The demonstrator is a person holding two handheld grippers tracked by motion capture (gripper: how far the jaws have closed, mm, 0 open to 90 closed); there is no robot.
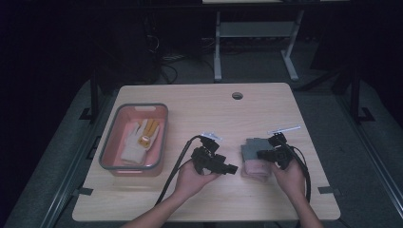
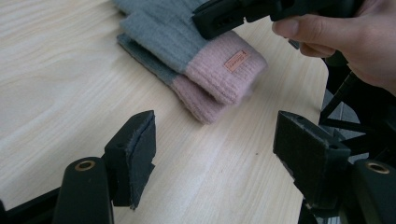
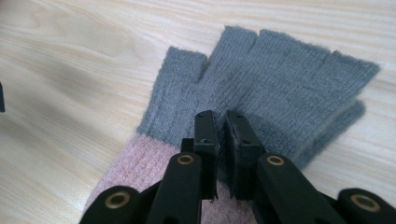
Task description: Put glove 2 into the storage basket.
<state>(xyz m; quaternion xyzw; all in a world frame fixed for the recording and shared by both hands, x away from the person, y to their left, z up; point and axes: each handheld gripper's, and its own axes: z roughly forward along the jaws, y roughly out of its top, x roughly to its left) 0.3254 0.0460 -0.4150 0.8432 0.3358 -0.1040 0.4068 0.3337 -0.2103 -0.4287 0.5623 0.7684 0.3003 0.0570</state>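
Note:
Two grey fingerless gloves with pink cuffs (image 1: pixel 255 160) lie stacked flat on the right half of the table. In the right gripper view the grey finger end (image 3: pixel 280 70) spreads out beneath my right gripper (image 3: pixel 220 122). Its jaws are shut to a sliver just over the upper glove, and I see no fabric pinched between them. From the high view it (image 1: pixel 261 154) points left over the stack. My left gripper (image 1: pixel 232 168) is held beside the gloves and aims at them. Its jaws (image 2: pixel 215 154) stand wide open and empty, short of the pink cuffs (image 2: pixel 219 70).
A pink bin with a grey rim (image 1: pixel 141 105) stands at the table's left and holds a white and yellow work glove (image 1: pixel 140 140). A round cable hole (image 1: pixel 237 95) is near the far edge. Bare wood lies between the bin and the hands.

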